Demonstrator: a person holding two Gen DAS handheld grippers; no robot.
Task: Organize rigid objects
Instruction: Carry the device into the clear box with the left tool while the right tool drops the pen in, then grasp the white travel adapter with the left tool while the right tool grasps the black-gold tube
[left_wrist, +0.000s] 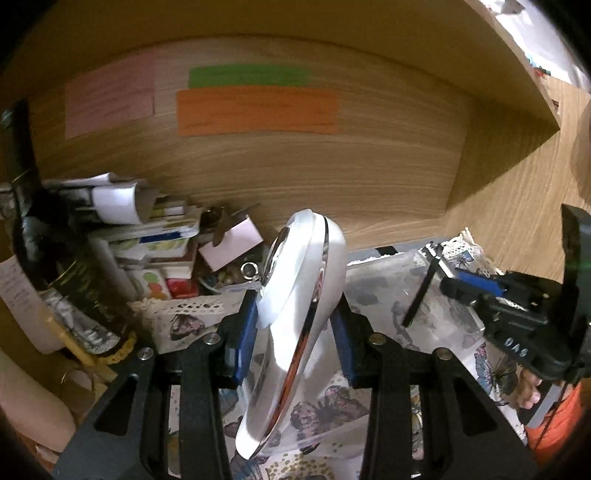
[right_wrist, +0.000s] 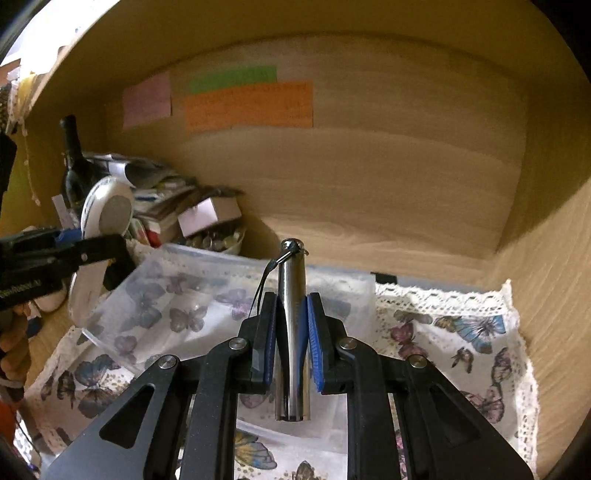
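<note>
Left gripper (left_wrist: 291, 328) of mine clamps a white chrome-trimmed handheld device (left_wrist: 295, 314); my right gripper (right_wrist: 291, 332) grips a steel cylinder (right_wrist: 293, 332) above the clear plastic bin (right_wrist: 184, 291).

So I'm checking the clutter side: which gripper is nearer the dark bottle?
Left. The left gripper, shut on the white device, sits just right of the dark bottle. The right gripper, holding the metal cylinder, is farther right.

Sticky notes (right_wrist: 218, 101): writing too blurred to read. Dark bottle (left_wrist: 55, 258): top cut off, label illegible. Clutter pile (left_wrist: 166, 251): contents indistinct.
</note>
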